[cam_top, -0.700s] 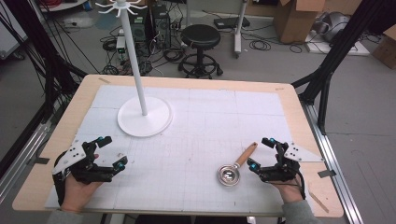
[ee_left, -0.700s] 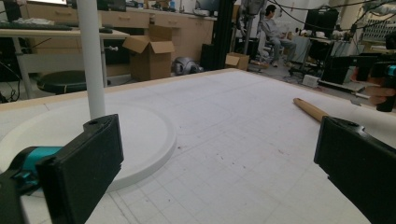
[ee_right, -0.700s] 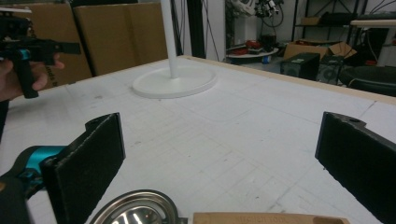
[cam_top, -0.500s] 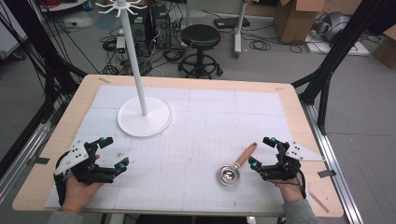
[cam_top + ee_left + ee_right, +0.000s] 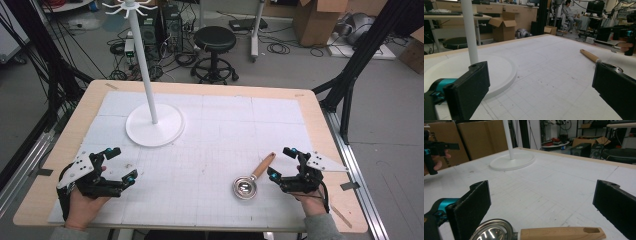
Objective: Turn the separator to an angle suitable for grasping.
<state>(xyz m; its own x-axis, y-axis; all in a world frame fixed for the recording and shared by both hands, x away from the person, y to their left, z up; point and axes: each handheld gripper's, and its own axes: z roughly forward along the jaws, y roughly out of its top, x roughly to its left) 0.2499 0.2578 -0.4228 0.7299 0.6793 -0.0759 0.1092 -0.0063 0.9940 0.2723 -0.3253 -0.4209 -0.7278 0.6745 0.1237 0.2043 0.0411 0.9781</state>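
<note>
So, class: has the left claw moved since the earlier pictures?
Yes. The left claw has slid slightly down the high view, toward the person's edge of the table and away from the white stand.

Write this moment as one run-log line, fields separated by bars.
left gripper: open, empty | right gripper: open, beside strainer handle, apart | stand: upright, far left
</note>
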